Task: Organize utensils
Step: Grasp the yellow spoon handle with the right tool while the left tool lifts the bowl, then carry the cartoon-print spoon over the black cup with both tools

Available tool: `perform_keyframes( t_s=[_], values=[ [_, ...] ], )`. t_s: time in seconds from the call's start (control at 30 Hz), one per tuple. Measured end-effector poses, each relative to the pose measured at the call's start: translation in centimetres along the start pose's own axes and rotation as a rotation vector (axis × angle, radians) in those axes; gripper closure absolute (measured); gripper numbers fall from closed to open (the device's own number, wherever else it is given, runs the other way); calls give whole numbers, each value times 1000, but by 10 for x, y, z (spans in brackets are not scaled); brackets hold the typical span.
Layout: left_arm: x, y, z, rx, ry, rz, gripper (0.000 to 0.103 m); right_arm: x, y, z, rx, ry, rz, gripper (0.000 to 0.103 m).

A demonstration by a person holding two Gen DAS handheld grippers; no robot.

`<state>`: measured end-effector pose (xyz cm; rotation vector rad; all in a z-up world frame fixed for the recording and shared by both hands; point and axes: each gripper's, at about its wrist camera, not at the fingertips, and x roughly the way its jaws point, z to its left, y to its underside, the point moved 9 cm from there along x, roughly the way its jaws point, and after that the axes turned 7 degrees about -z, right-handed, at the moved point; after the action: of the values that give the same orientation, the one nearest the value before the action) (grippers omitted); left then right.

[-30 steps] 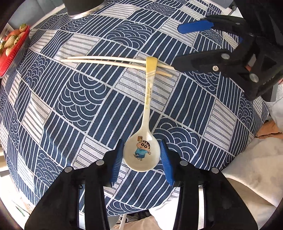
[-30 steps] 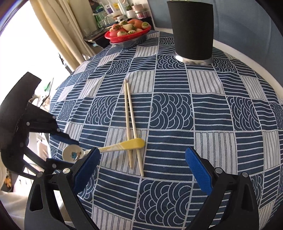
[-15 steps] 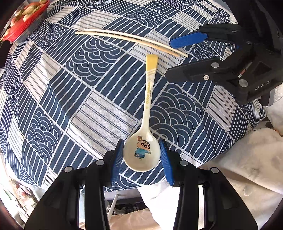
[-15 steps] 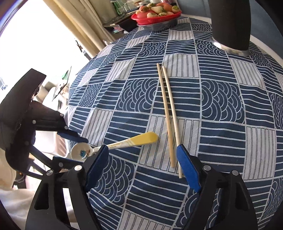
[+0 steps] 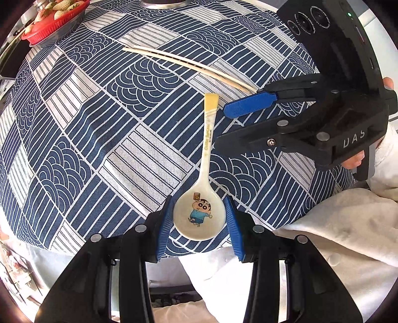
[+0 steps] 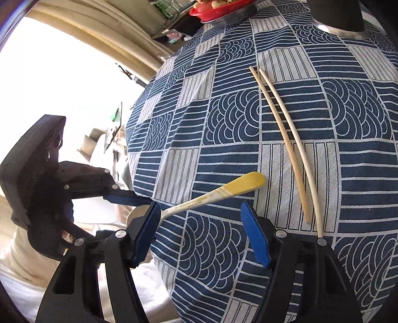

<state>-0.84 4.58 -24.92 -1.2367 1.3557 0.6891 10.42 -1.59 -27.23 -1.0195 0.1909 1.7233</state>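
Observation:
My left gripper (image 5: 199,221) is shut on the bowl of a white cartoon spoon (image 5: 199,213) and holds it near the table's front edge. The spoon's yellow-tipped handle (image 6: 243,185) points toward two pale chopsticks (image 5: 189,65) lying side by side on the blue patterned cloth. My right gripper (image 6: 199,231) is open and empty, its jaws standing either side of the spoon's handle. The chopsticks (image 6: 291,149) lie just right of its right finger. The right gripper also shows in the left wrist view (image 5: 238,124), beside the handle.
A red basket of fruit (image 5: 54,17) stands at the table's far left, also in the right wrist view (image 6: 223,10). A black cylindrical holder with a metal base (image 6: 335,17) stands at the back. White cloth (image 5: 335,223) lies below the table's edge.
My left gripper has pulled the spoon back off the chopsticks toward the table's edge. My right gripper has moved left and narrowed, from around the chopsticks to around the spoon's handle.

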Motion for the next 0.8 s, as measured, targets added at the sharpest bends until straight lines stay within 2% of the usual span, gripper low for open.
perform_keyframes(
  t_s=[0.13, 0.2, 0.23, 0.27, 0.3, 0.37, 0.53, 0.63, 0.8],
  values=[
    [-5, -2, -1, 15, -10, -4, 61, 4, -8, -6, 102, -42, -14, 45],
    [-9, -7, -7, 18, 6, -14, 61, 7, -10, -14, 178, -62, -12, 51],
    [-13, -8, -7, 28, 6, -21, 61, 9, -11, -16, 228, -87, -7, 56],
    [-15, -9, -8, 38, 4, -23, 61, 11, -12, -18, 265, -103, -5, 68],
    [-14, -23, -3, 45, -1, -17, 61, 10, -15, -20, 282, -110, -20, 79],
    [-11, -29, -3, 45, -3, -8, 61, 2, -21, -19, 309, -162, -63, 88],
    [-4, -44, -6, 70, -11, -9, 61, -23, -38, -5, 223, -177, -141, 92],
    [-6, -58, -4, 86, -24, -26, 61, -40, -52, 4, 202, -214, -201, 95],
    [-9, -89, -2, 126, -33, -66, 61, -67, -69, 8, 184, -215, -281, 96]
  ],
)
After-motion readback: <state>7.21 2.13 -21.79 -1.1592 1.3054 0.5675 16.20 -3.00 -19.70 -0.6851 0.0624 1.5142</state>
